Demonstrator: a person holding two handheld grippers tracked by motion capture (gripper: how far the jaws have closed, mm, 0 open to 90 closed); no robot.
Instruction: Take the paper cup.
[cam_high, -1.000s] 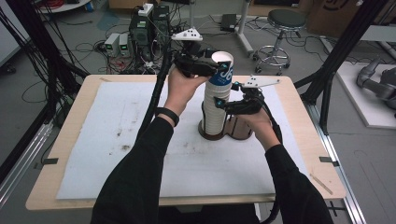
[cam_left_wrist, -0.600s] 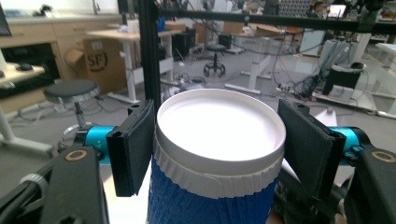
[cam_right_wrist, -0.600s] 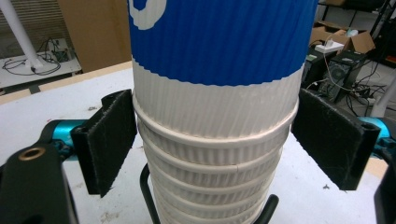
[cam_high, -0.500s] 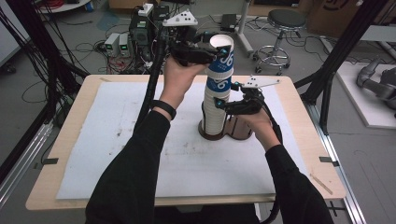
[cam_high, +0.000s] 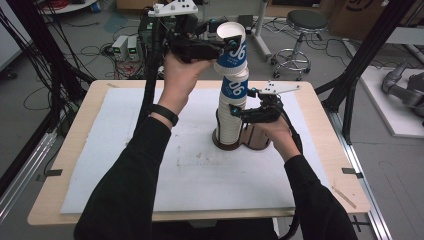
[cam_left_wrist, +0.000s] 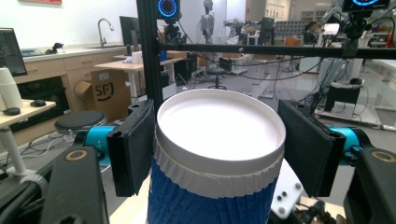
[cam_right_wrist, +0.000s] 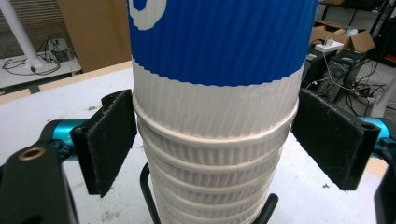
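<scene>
Left gripper (cam_high: 227, 47): both black pads clamp the top cup (cam_high: 231, 50) just below its rolled white rim, one pad on each side of the blue ribbed wall. In the left gripper view (cam_left_wrist: 219, 144) the left pad presses the wall; the right pad sits at the rim's edge. The cup is tilted, mouth toward the far side, and lifted partly out of the stack (cam_high: 231, 117), its base still nested in the next blue cup.

Right gripper (cam_high: 242, 114): its pads flank the white ribbed stack at mid-height. In the right gripper view (cam_right_wrist: 215, 140) the left pad touches the stacked rims, while a narrow gap shows beside the right pad; whether it grips firmly cannot be told.

The stack stands upright in a dark two-ring holder (cam_high: 240, 142) near the middle of the white mat (cam_high: 125, 165), well clear of every mat edge. The mat covers most of the wooden table (cam_high: 320, 125), leaving a bare margin all round. Open surface lies left of and in front of the holder. Black frame posts stand beyond the table's corners.
</scene>
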